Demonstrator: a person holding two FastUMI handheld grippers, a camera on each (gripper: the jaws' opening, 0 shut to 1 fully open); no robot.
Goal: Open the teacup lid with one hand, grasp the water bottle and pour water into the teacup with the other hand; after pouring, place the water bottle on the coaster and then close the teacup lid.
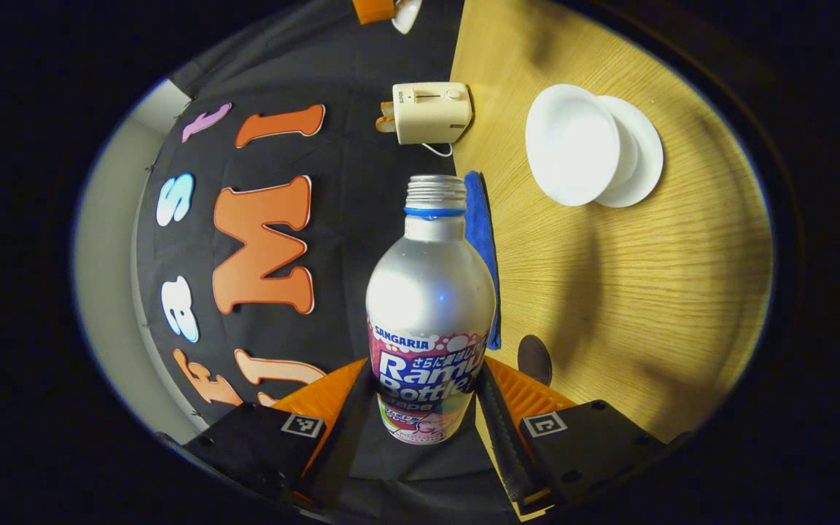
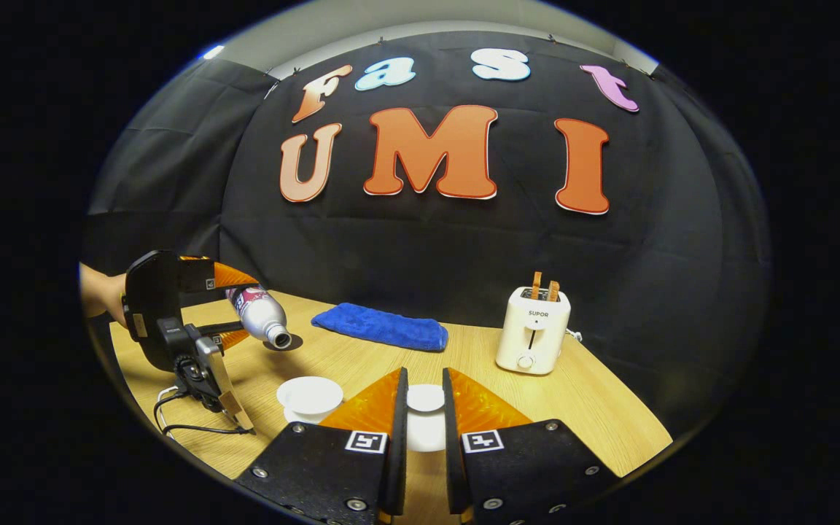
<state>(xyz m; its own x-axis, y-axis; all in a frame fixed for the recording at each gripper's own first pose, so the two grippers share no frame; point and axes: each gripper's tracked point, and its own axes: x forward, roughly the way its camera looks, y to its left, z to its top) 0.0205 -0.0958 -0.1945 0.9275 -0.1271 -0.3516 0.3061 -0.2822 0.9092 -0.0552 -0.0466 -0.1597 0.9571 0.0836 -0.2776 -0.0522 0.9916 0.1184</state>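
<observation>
A silver water bottle (image 1: 431,292) with no cap is clamped at its labelled lower half in my left gripper (image 1: 426,368). In the right gripper view that left gripper (image 2: 245,310) holds the bottle (image 2: 259,315) tipped on its side above the table, mouth aimed right toward the teacup. The white teacup (image 2: 310,397) stands uncovered on its saucer (image 1: 642,164) and appears in the left gripper view as a white bowl (image 1: 573,149). My right gripper (image 2: 424,375) is shut on the white teacup lid (image 2: 425,399), held beside the cup. A dark round coaster (image 1: 534,359) lies on the table.
A folded blue cloth (image 2: 380,326) lies at the back of the wooden table (image 2: 595,415). A cream toaster (image 2: 533,332) with two slices stands at the right. A cable (image 2: 194,426) trails from the left gripper, and a hand (image 2: 103,292) holds it.
</observation>
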